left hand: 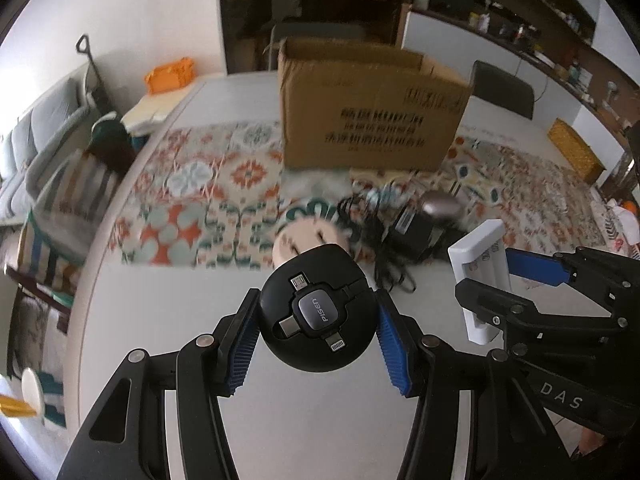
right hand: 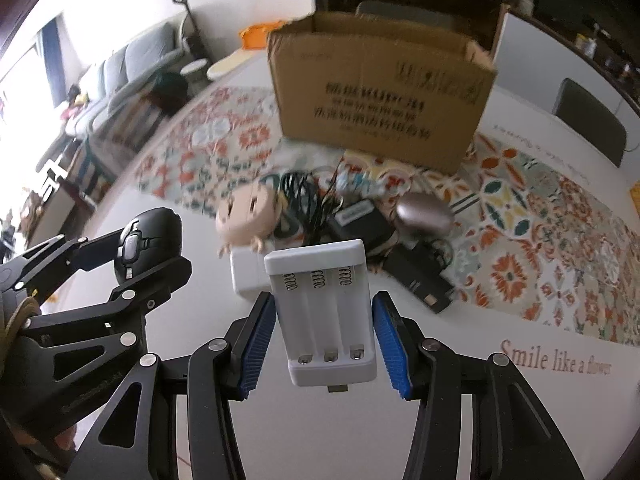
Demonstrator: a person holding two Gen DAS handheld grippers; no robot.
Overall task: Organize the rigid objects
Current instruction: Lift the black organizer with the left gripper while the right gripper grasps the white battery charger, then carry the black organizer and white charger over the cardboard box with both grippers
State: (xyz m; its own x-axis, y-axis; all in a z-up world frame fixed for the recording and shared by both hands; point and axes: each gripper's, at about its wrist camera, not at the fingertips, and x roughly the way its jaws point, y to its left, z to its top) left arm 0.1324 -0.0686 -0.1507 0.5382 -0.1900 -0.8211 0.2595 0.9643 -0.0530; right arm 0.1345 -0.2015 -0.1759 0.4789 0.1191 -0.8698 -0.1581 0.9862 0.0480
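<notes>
- My left gripper (left hand: 318, 326) is clamped on a round black cable reel (left hand: 318, 308), low centre of the left wrist view; both blue pads press its sides. The reel's grey hub reads PISEN, with three plug tips tucked around it.
- In the right wrist view the same reel (right hand: 146, 240) shows at left of frame, up off the surface in the left gripper's fingers.
- My right gripper (right hand: 324, 332) holds a white three-slot battery charger (right hand: 326, 312), low centre of the right wrist view. Its left pad presses the charger's side; at the right pad I can't make out contact. Slots are empty, springs at the upper end, a metal plug at the lower edge.
- The charger (left hand: 482, 276) also appears at right of the left wrist view, held clear of the white surface (left hand: 180, 320).
- Mid-frame, a pile lies where the surface meets the patterned mat (right hand: 520, 216): a beige round plug-like piece (right hand: 244, 216), tangled black cables (right hand: 308, 196), a black adapter (right hand: 360, 220), a metallic oval case (right hand: 424, 210), a flat black block (right hand: 420, 284), a white box (right hand: 248, 274) just behind the charger.
- An open cardboard box (right hand: 380, 92) stands on the mat, upper centre, behind the pile. Printing on its face is blurred.
</notes>
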